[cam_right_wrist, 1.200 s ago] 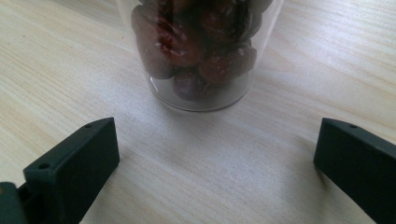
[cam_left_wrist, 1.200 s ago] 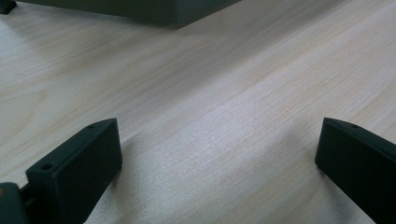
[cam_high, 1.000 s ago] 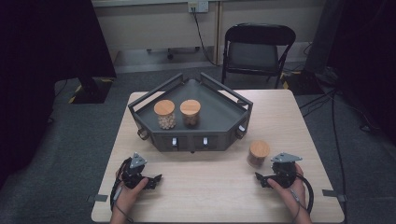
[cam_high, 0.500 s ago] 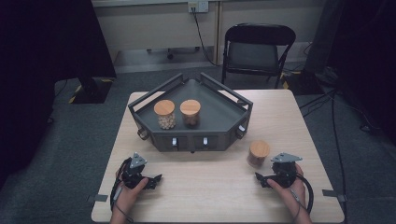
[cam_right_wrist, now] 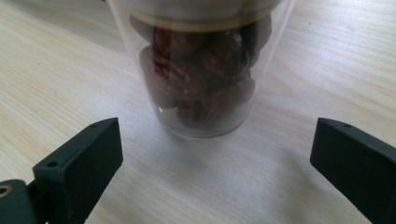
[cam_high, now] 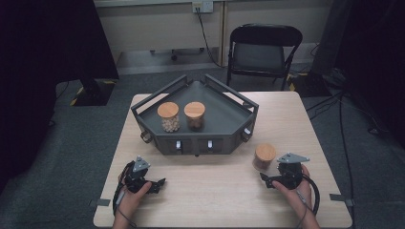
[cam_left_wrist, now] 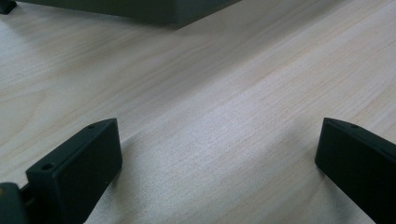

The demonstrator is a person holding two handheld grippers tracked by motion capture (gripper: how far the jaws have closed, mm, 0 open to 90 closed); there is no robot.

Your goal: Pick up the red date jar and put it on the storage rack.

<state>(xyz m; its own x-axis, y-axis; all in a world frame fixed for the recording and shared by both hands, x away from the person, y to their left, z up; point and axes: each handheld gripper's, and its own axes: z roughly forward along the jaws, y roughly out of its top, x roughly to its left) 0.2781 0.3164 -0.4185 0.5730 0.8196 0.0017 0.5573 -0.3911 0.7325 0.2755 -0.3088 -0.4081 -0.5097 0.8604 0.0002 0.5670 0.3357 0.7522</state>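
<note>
At the near table edge, both hands sit where they were a second ago; nothing on the table has shifted. Left gripper (cam_high: 152,184) at about 7 o'clock from table centre, jaws wide apart over bare wood, nothing between them. Right gripper (cam_high: 271,180) at about 5 o'clock, jaws also wide but they have just been closing a little, and they hold nothing: the jar of dark red dried fruit (cam_right_wrist: 203,70) stands just beyond the tips, lined up with the gap, not yet inside it (pads clear of the glass on both sides).

From above, that jar (cam_high: 264,157), wooden lid on, stands upright on the table (cam_high: 215,200) just at 11 o'clock of the right gripper, off the right front corner of the tray (cam_high: 224,114).

Farther out, two more lidded jars (cam_high: 168,116) (cam_high: 194,115) stand side by side inside the tray, toward 12 o'clock.

My read: the slight closing looks like the start of a pick, but the gripper likely needs to advance first so the jaws straddle the jar. Closing now would miss.
</note>
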